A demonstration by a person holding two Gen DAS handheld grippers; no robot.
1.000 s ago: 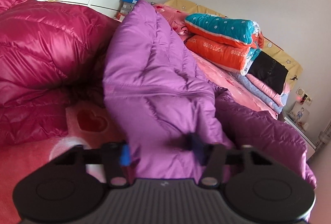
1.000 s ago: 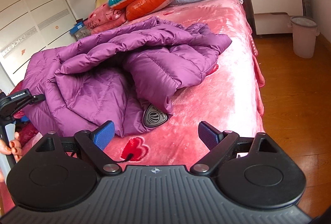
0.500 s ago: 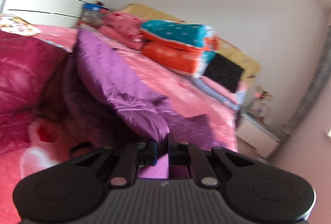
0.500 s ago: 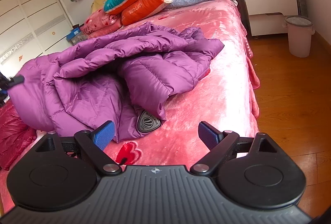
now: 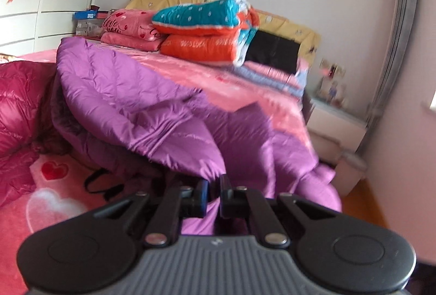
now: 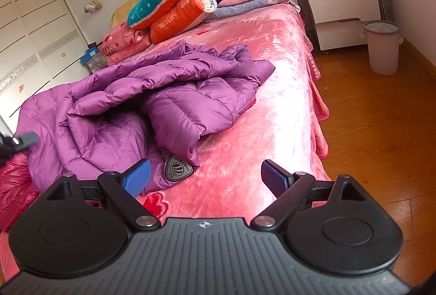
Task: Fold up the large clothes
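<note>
A purple down jacket (image 6: 163, 93) lies crumpled on the pink bed (image 6: 267, 49), its round logo patch (image 6: 177, 171) near the front edge. In the left wrist view my left gripper (image 5: 214, 195) is shut on a pinched fold of the purple jacket (image 5: 163, 115), which rises lifted from the jaws. My right gripper (image 6: 204, 180) is open above the bed's near edge, with nothing between its blue pads (image 6: 137, 177); the logo patch sits just beyond its left finger. Part of the left tool (image 6: 20, 141) shows at the far left of the right wrist view.
A dark red down jacket (image 5: 19, 109) lies left of the purple one. Folded quilts (image 6: 174, 8) and pillows are stacked at the bed's head. A white nightstand (image 6: 343, 11) and a pale bin (image 6: 381, 47) stand on the wooden floor to the right. Wardrobes (image 5: 32, 3) line the left wall.
My left gripper closed on the purple jacket's edge and lifted it while swinging right and rolling. The right gripper stayed open and nearly still.
</note>
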